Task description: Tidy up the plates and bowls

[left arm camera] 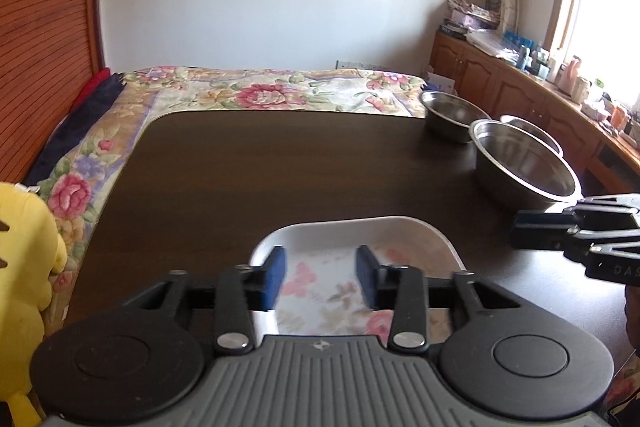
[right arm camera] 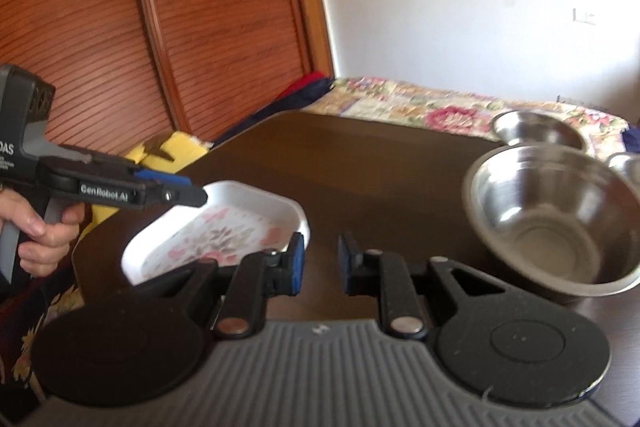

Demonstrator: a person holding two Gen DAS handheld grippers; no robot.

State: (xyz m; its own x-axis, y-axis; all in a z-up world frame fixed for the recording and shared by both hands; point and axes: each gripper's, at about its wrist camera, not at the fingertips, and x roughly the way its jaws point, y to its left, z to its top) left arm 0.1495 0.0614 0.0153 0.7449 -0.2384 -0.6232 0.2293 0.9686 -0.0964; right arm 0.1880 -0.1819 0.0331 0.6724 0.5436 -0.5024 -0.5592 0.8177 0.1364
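A white square plate (left arm camera: 416, 239) with a pink flower print lies at the near edge of the dark table (left arm camera: 256, 179). My left gripper (left arm camera: 321, 277) hovers just over the plate's near side, open, with nothing between its blue pads (left arm camera: 276, 277). In the right wrist view the plate (right arm camera: 224, 223) sits at the left with the left gripper (right arm camera: 192, 193) above its rim. My right gripper (right arm camera: 322, 263) is open over bare table between the plate and a large steel bowl (right arm camera: 560, 215). Two smaller steel bowls (right arm camera: 536, 131) (right arm camera: 628, 167) stand behind the large one.
A bed with a flowered quilt (left arm camera: 272, 91) runs along the table's far side. A yellow plush toy (left arm camera: 24, 247) sits at the left edge. Wooden louvred doors (right arm camera: 160, 7) stand at the left, and a cluttered wooden cabinet (left arm camera: 520, 83) lines the right wall. A hand (right arm camera: 36, 231) holds the left gripper's handle.
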